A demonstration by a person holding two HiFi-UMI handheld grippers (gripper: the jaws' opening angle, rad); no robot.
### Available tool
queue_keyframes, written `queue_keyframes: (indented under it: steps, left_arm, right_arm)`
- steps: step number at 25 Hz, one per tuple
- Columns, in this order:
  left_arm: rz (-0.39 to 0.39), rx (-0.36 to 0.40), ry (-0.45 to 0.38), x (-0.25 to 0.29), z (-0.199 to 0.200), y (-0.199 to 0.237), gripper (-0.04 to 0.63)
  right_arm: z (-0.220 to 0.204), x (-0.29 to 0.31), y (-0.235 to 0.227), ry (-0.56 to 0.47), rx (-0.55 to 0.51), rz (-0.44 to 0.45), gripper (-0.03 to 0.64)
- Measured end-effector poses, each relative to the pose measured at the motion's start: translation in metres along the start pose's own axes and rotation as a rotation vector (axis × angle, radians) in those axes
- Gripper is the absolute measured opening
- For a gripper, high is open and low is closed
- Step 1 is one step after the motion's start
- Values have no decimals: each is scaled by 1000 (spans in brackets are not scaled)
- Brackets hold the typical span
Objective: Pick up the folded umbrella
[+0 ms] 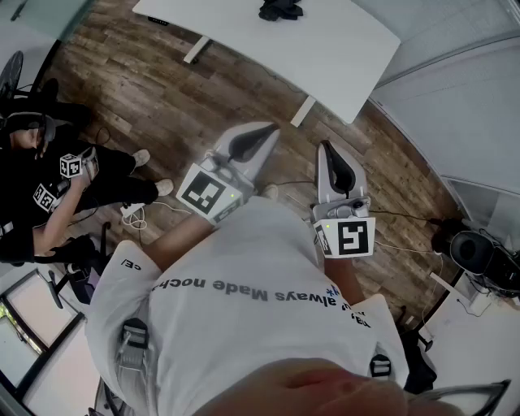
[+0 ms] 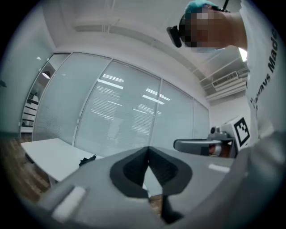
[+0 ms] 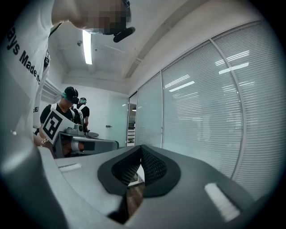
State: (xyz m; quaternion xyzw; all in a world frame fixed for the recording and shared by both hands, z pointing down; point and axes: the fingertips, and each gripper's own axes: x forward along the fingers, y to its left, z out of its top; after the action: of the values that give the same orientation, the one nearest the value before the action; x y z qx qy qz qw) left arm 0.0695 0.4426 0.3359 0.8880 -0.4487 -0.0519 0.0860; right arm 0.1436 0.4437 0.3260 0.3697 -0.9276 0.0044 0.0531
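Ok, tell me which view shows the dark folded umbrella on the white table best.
The head view: the folded umbrella lies dark on the white table, largest there, though the frame's top edge cuts it. The left gripper view shows it whole but small, side-on. The right gripper view does not show it.

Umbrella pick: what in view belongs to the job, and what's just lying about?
Job:
- folded umbrella, apparently the dark bundle on the white table
- left hand-held gripper, shut, empty
- right hand-held gripper, shut, empty

Lying about:
- floor cables
- seated person at left
- dark gear at right
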Motion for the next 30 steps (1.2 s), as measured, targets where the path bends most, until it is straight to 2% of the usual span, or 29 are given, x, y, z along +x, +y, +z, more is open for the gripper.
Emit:
queue_keyframes:
  steps: [6, 17, 27, 30]
  left_arm:
    - [-4, -4, 1, -1, 0, 18, 2]
    - [22, -17, 15, -28, 3, 78, 2]
    - [49, -38, 2, -22, 0, 131, 2]
    - [47, -35, 5, 2, 1, 145, 2]
  right_arm:
    - [-1, 20, 3, -2, -3, -4, 2]
    - [-4, 74, 28, 9, 21, -20, 2]
    - [-8, 131, 25, 20, 17, 6, 2]
    - [-7, 147, 4, 13, 15, 0, 2]
